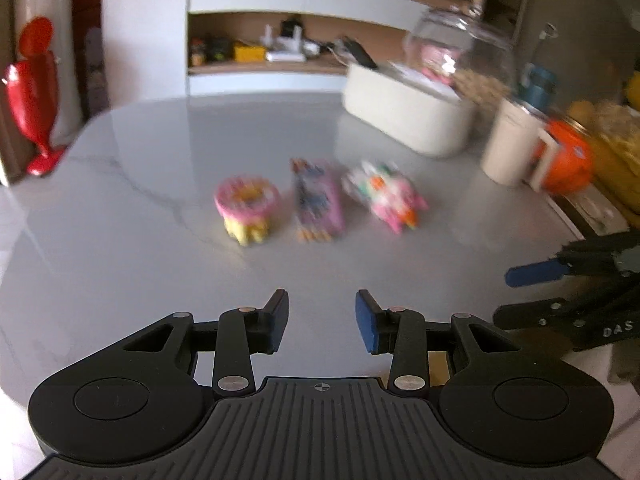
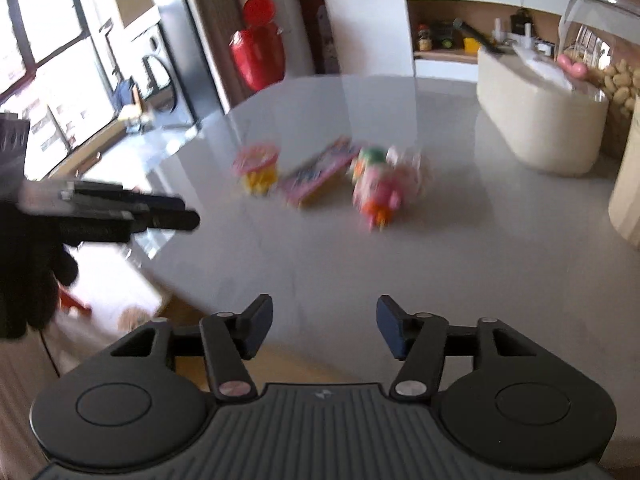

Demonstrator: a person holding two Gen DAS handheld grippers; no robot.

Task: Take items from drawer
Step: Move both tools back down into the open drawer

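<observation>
Drawer items, three bright toys (image 1: 320, 200), already lie mid-table at twelve o'clock from the left gripper (image 1: 322, 320) and right gripper (image 2: 324, 328), both gaping empty (no drawer in view), so remaining work cannot be judged.

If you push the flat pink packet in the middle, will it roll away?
Probably not. The pink packet looks flat and lies low on the table, so it would likely slide. The smooth, shiny tabletop may let it skid easily. It looks thin, so probably light.

left gripper (image 1: 322, 322): fingers apart, empty, angled down | right gripper (image 2: 325, 328): fingers apart, empty, angled down
</observation>
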